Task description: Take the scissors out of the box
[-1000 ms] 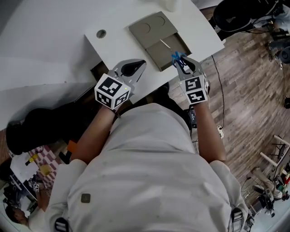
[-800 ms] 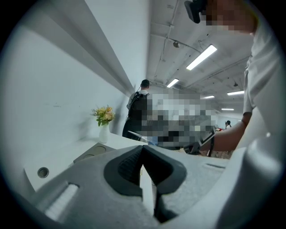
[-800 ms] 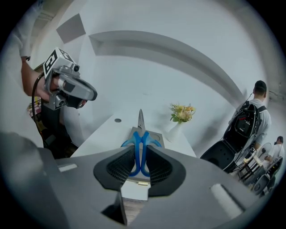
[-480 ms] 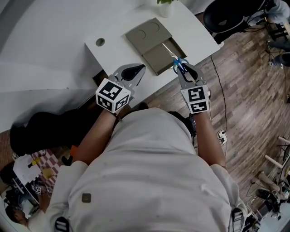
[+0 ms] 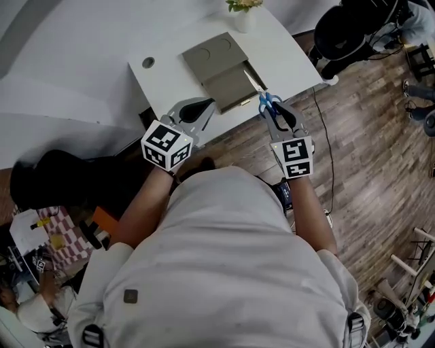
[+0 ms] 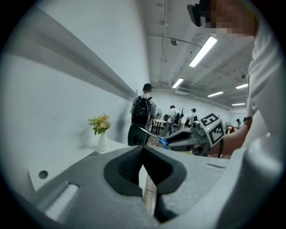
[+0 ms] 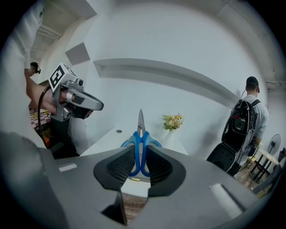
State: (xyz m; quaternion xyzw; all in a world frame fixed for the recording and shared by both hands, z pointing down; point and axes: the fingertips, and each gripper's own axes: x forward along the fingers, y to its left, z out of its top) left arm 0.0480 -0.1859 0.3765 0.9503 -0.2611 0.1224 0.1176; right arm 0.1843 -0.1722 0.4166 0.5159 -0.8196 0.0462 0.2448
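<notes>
The scissors (image 5: pixel 264 100), blue-handled with thin steel blades, hang in the air off the near edge of the white table (image 5: pixel 102 47). My right gripper (image 5: pixel 274 113) is shut on their handles, blades pointing away toward the box. In the right gripper view the blue handles (image 7: pixel 132 147) sit pinched between the pads and the blades stand upright. The flat grey-brown box (image 5: pixel 230 83) lies open on the table, its lid (image 5: pixel 209 51) folded back. My left gripper (image 5: pixel 201 109) hovers at the table edge left of the box, jaws together on nothing (image 6: pixel 143 148).
A small vase of flowers (image 5: pixel 242 9) stands behind the box, and a round cable hole (image 5: pixel 148 62) lies to the left. A black chair (image 5: pixel 348 28) sits on the wooden floor at right. A dark bag (image 5: pixel 54 185) lies at left. People stand in the background (image 6: pixel 143 112).
Both grippers have drawn back from the table and risen. The scissors have come out of the box with the right gripper and now hang past the table edge.
</notes>
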